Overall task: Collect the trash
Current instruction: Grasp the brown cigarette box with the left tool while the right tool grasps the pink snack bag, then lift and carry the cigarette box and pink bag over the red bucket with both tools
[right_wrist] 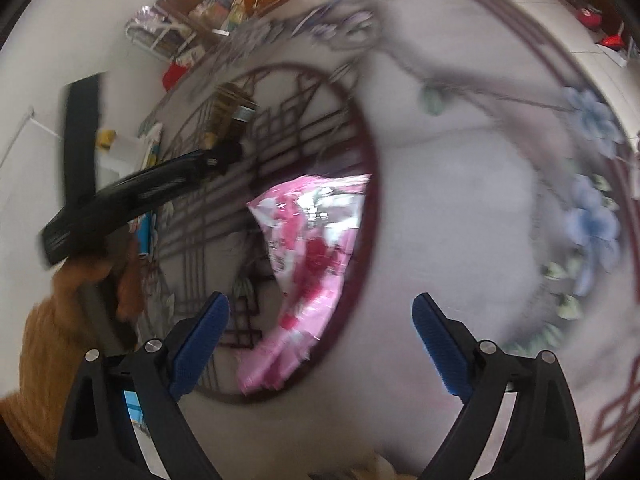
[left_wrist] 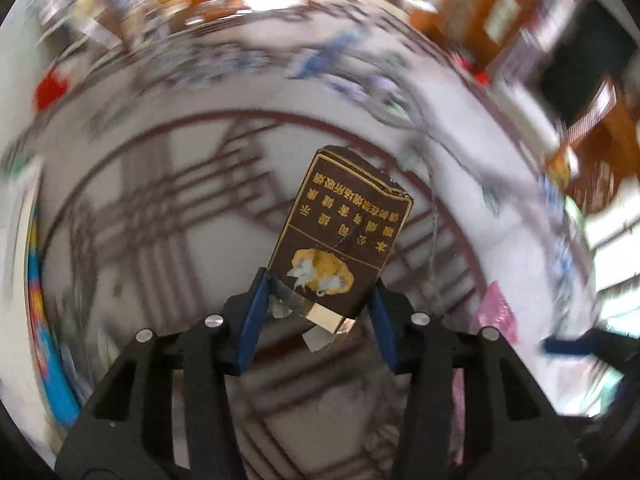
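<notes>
My left gripper [left_wrist: 320, 300] is shut on a crushed brown cigarette pack [left_wrist: 340, 236] with gold print, and holds it above the patterned table top [left_wrist: 160, 208]. In the right wrist view the left gripper [right_wrist: 224, 152] shows at the left, held by a hand, with the pack [right_wrist: 230, 108] at its tip. My right gripper [right_wrist: 320, 340] is open and empty, just above a crumpled pink and white wrapper [right_wrist: 308, 256] that lies on the table. The wrapper also shows at the right edge of the left wrist view [left_wrist: 496, 316].
The round table [right_wrist: 460, 208] is white with dark red lattice lines and blue flowers [right_wrist: 592, 216]. A blue and yellow packet [left_wrist: 44, 344] lies at its left edge. Wooden furniture [left_wrist: 472, 4] and shelves with clutter [right_wrist: 212, 8] stand beyond. Both views are motion-blurred.
</notes>
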A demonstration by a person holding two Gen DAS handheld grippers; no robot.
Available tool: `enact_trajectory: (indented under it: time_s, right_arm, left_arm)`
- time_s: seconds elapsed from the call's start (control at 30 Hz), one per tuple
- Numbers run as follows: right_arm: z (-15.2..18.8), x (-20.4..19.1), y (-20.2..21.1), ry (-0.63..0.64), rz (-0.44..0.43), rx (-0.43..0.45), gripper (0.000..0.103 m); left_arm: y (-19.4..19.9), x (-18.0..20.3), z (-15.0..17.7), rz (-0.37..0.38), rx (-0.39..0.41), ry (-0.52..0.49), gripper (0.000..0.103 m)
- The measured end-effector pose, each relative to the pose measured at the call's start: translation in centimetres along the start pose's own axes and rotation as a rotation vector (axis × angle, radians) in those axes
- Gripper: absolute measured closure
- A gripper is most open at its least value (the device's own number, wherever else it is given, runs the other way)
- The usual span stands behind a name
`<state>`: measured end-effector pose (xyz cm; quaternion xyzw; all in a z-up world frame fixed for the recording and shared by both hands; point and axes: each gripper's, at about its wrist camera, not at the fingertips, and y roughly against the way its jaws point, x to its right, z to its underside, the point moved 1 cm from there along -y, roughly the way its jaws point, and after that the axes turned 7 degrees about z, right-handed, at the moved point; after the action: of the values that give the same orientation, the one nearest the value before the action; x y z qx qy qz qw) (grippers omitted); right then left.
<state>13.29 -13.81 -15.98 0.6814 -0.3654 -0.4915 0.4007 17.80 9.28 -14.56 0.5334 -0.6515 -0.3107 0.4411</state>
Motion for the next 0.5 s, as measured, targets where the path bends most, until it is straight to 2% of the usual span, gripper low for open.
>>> enact_trajectory:
  time_s: [0.07, 0.1, 0.13, 0.17, 0.2, 0.23, 0.27, 0.4, 0.5]
  right_arm:
    - [0.2, -1.0, -1.2, 0.028, 0.014, -0.020, 0.014]
    - [0.4, -1.5, -1.8, 0.049, 0.035, -0.029, 0.018]
    - [0.6, -1.8, -2.2, 0.061, 0.049, -0.034, 0.029]
    - [1.0, -2.0, -2.6, 0.074, 0.058, -0.040, 0.034]
    - [1.2, -2.2, -2.6, 0.084, 0.066, -0.034, 0.047]
    - [1.4, -2.2, -2.4, 0.097, 0.064, -0.026, 0.071]
    - [1.5, -2.1, -2.3, 0.095, 0.055, -0.028, 0.079]
    - [1.5, -0.6, 0.5, 0.060, 0.035, 0.050, 0.089]
    - [1.7, 0.6, 3.6, 0.044, 0.041, 0.125, 0.089]
  left_arm:
    - [1.5, -0.7, 1.2, 0.012, 0.034, 0.087, 0.057]
    - [2.2, -1.0, 1.8, 0.015, 0.050, 0.124, 0.057]
    - [3.0, -1.2, 2.4, 0.014, 0.066, 0.153, 0.056]
    - [3.2, -1.2, 2.3, 0.014, 0.076, 0.167, 0.056]
    - [3.9, -1.0, 2.7, 0.014, 0.092, 0.177, 0.056]
    - [4.2, -0.6, 2.8, 0.014, 0.103, 0.180, 0.056]
    - [4.9, 0.1, 3.1, 0.010, 0.122, 0.179, 0.056]
    - [6.1, 2.6, 3.7, 0.008, 0.168, 0.155, 0.056]
    - [7.1, 5.0, 3.9, 0.032, 0.191, 0.134, 0.056]
